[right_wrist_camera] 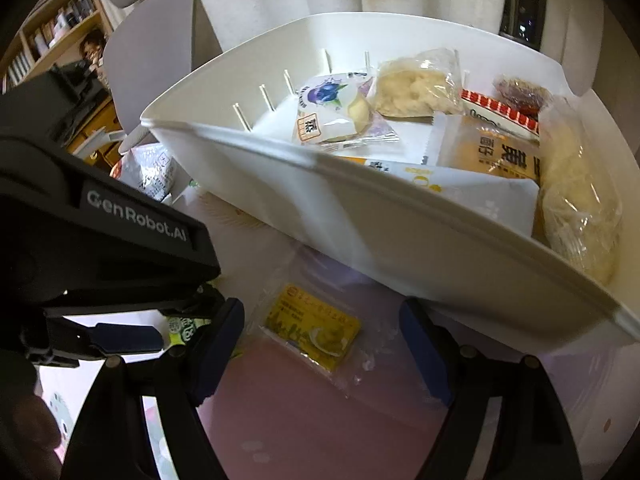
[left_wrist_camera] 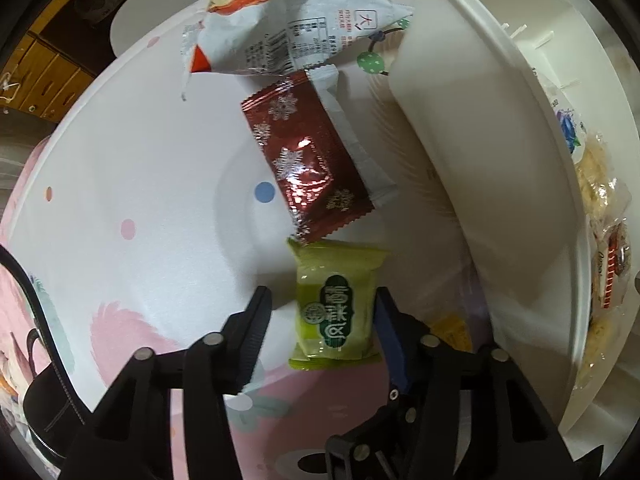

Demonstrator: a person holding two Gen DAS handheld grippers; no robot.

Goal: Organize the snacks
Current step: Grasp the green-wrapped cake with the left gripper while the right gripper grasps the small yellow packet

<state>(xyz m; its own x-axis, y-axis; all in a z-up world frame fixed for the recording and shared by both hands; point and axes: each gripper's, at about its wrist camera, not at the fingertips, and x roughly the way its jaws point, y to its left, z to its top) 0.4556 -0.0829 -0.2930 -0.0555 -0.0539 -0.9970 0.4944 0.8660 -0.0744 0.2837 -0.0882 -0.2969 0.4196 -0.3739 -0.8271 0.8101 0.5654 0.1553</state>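
Left wrist view: the left gripper (left_wrist_camera: 322, 312) stands wide open, its two fingers on either side of a green snack packet (left_wrist_camera: 336, 312) that lies on the tablecloth (left_wrist_camera: 132, 240). The right finger pad sits just beside the packet's edge; the left pad is apart from it, so nothing is clamped. Just beyond the green packet, touching its far end, lies a dark red packet with silver snowflakes (left_wrist_camera: 308, 160), tilted diagonally, with a white wrapper (left_wrist_camera: 352, 136) showing along its right side. Farther from the green packet lies a crumpled white and red bag (left_wrist_camera: 288, 28) with printed text. To the right of the green packet rises the outer wall of a white bin (left_wrist_camera: 480, 152), and wrapped snacks show inside it past its rim. A small yellow packet (left_wrist_camera: 452, 330) peeks out near the bin's base, right of the green packet.

Right wrist view: the right gripper (right_wrist_camera: 320, 344) is also spread wide and holds nothing. Between its fingers, on the cloth just in front of the white bin (right_wrist_camera: 360, 216), lies the yellow packet (right_wrist_camera: 316, 330) in a clear wrapper. The bin holds several wrapped snacks: a blueberry-printed packet (right_wrist_camera: 336, 108), clear bags of pale pastry (right_wrist_camera: 416, 88), an orange packet (right_wrist_camera: 492, 148), and a red-striped one (right_wrist_camera: 500, 114). The left gripper (right_wrist_camera: 168, 320) reaches in at the left of the yellow packet, over the green packet (right_wrist_camera: 180, 326).
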